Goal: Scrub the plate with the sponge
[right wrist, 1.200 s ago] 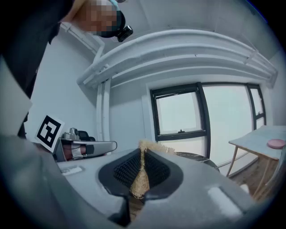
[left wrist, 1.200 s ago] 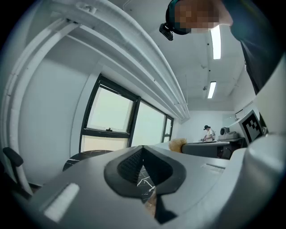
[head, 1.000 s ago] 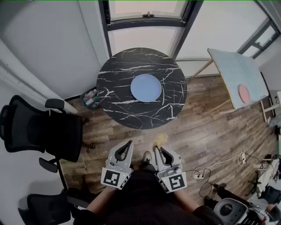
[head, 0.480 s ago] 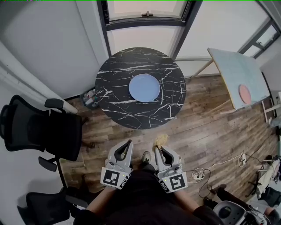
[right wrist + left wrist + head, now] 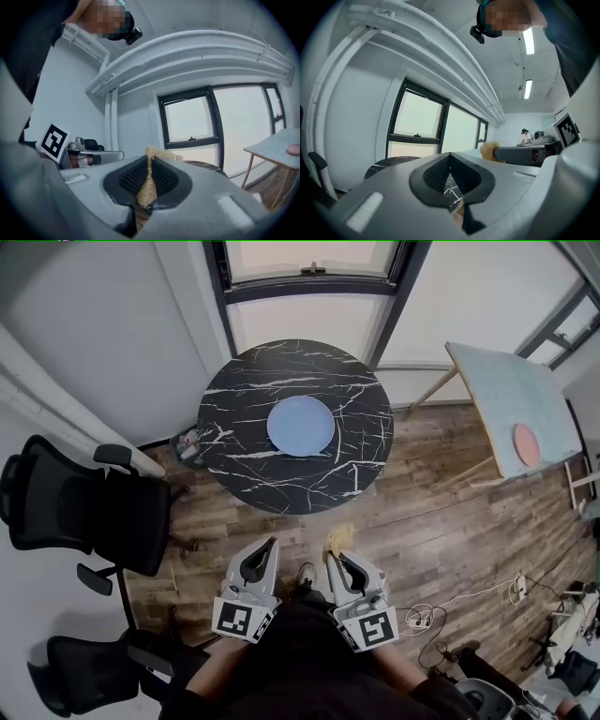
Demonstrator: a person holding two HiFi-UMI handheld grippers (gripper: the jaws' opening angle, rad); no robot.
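A light blue plate [image 5: 300,425] lies in the middle of a round black marble table [image 5: 244,474] under the window. Both grippers hang low in front of my body, well short of the table, over the wooden floor. My right gripper [image 5: 334,557] is shut on a straw-coloured fibrous sponge [image 5: 339,537]; in the right gripper view the sponge [image 5: 147,187] is pinched flat between the ribbed pads, with its tuft poking out above the jaws [image 5: 149,161]. My left gripper [image 5: 270,545] is shut with nothing in it, and its pads meet [image 5: 450,157].
Two black office chairs [image 5: 84,512] stand at the left. A small bin with bottles [image 5: 190,448] sits by the table's left side. A pale slanted board [image 5: 511,404] with a pink disc [image 5: 525,444] stands at the right. Cables [image 5: 427,615] lie on the floor.
The table and plate have drifted slightly left in the head view and the chairs have shifted with them. Both grippers stay shut at much the same place, the sponge still in the right one.
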